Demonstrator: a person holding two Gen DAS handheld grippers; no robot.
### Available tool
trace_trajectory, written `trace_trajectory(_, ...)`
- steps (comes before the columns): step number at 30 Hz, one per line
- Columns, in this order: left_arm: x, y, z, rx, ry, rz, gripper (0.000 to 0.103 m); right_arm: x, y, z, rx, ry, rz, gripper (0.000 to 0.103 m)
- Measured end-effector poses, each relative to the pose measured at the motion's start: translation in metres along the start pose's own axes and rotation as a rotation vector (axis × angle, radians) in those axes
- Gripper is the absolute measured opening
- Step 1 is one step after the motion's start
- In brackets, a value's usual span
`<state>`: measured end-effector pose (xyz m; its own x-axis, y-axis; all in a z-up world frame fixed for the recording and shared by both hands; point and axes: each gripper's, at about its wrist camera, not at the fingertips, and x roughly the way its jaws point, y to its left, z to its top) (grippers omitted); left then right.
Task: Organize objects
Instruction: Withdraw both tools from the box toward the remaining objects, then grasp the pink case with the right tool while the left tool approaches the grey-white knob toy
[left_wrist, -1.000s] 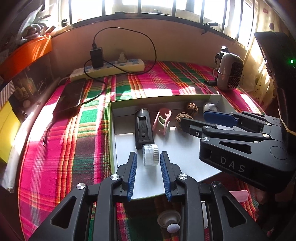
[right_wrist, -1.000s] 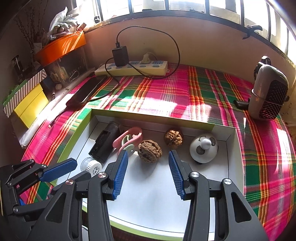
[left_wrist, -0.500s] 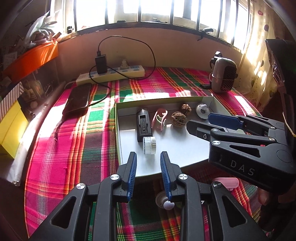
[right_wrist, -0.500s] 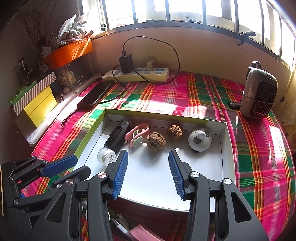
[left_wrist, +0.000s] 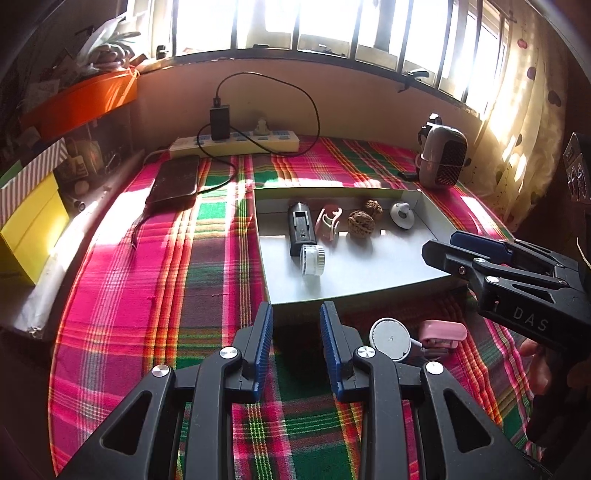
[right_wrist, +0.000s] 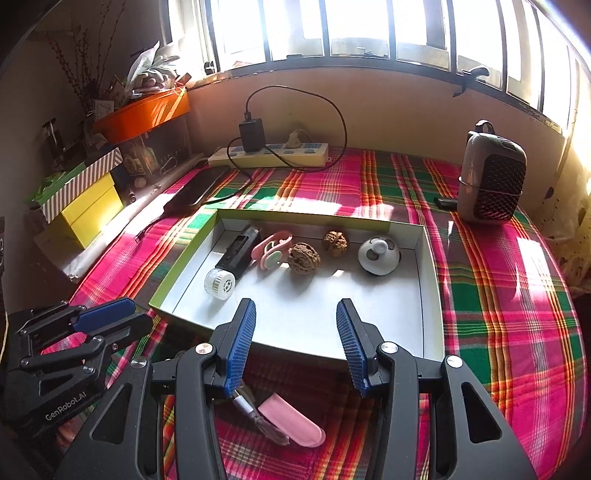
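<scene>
A shallow white box with a green rim (left_wrist: 369, 277) lies on the plaid cloth. In it are a black device (left_wrist: 301, 229), a white ribbed cap (left_wrist: 312, 260), a pink clip (left_wrist: 328, 221), two walnuts (left_wrist: 361, 223) and a white round knob piece (left_wrist: 402, 214). In front of the box lie a white disc (left_wrist: 390, 338) and a pink case (left_wrist: 443, 334), with the same pink case (right_wrist: 291, 421) under my right gripper. My left gripper (left_wrist: 295, 310) is open and empty, just short of the box's near edge. My right gripper (right_wrist: 295, 306) is open and empty over the box's near wall.
A power strip (left_wrist: 236, 142) with a charger and cable runs along the back wall. A dark phone (left_wrist: 175, 181) lies at the left of the box, and a small heater (left_wrist: 443, 158) stands at the back right. Yellow boxes (left_wrist: 29, 229) line the left edge.
Both grippers have drawn back and up from the box, empty. The white cap stays lying in the box. The white disc and pink case in front of the box have come into view.
</scene>
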<state>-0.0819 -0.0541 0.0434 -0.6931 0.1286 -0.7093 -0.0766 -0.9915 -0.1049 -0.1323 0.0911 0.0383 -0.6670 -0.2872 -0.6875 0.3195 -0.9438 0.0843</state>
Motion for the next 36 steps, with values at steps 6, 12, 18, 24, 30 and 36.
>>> trace_trajectory(6, -0.002, 0.007, -0.012, -0.027, 0.017, -0.034, 0.026, -0.013, -0.008, -0.013, 0.019, -0.009, 0.001, 0.047)
trace_trajectory(12, -0.002, 0.004, -0.022, -0.021, 0.026, -0.076, 0.028, -0.02, -0.014, -0.027, 0.034, -0.005, -0.005, 0.047)
trace_trajectory(18, 0.001, -0.002, -0.029, -0.005, 0.04, -0.122, 0.031, -0.026, -0.02, -0.04, 0.045, -0.002, -0.007, 0.047)
trace_trajectory(24, 0.011, -0.006, -0.032, -0.008, 0.066, -0.138, 0.032, -0.027, -0.031, -0.053, 0.075, 0.018, -0.021, 0.051)
trace_trajectory(30, 0.019, -0.01, -0.032, 0.003, 0.085, -0.14, 0.032, -0.022, -0.035, -0.06, 0.081, 0.039, -0.019, 0.051)
trace_trajectory(36, 0.027, -0.01, -0.03, -0.002, 0.097, -0.131, 0.032, -0.016, -0.024, -0.062, 0.028, 0.049, 0.051, 0.051)
